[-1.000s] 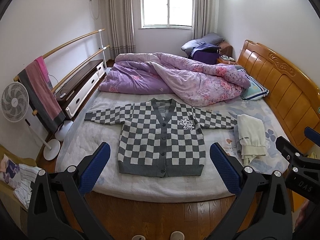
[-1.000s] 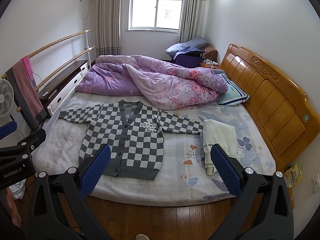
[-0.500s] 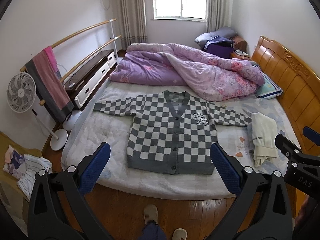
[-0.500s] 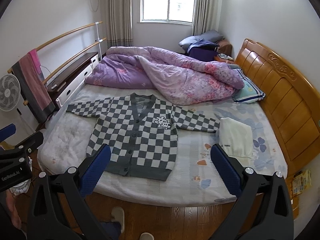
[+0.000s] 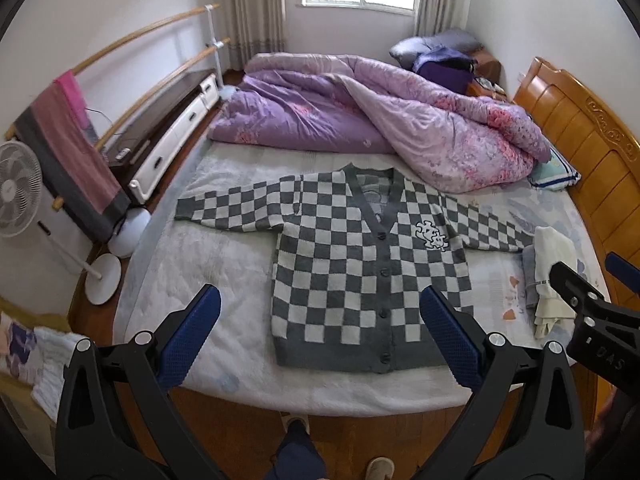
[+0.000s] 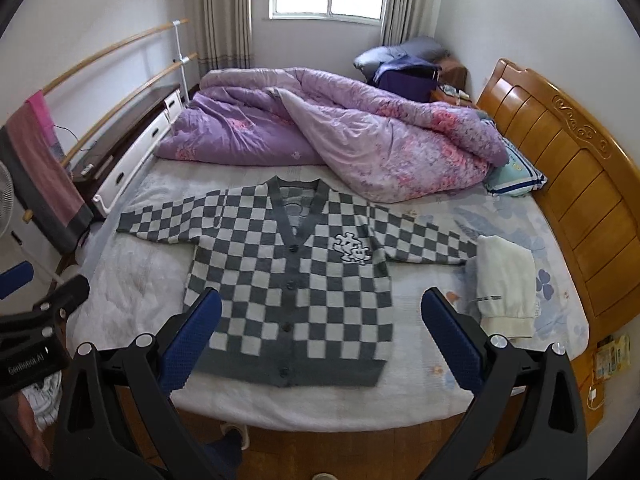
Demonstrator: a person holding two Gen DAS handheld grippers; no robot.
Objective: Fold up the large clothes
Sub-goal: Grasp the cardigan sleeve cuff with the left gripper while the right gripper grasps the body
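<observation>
Since the earlier frames both grippers have come closer to the bed point(image 5: 360, 396), so the cardigan fills more of each view and the window has slid toward the top edge. The left gripper point(image 5: 320, 320), black with blue ribbed pads, hangs above the near edge of the mattress, its fingers spread wide and holding nothing. The grey-and-white checkered knit cardigan point(image 5: 368, 276) lies flat and face up near that edge, buttoned, both sleeves stretched out sideways, its dark hem parallel to the edge. The right gripper point(image 6: 320, 320) is spread just as wide and empty, aimed at the cardigan's lower half. A folded cream garment point(image 6: 506, 280) sits just beside the cardigan's right cuff, toward the wooden headboard point(image 6: 568, 184). A rumpled purple floral quilt point(image 5: 380, 120) is heaped along the far side. A white pedestal fan point(image 5: 18, 188) stands on the floor off the bed's left side.
</observation>
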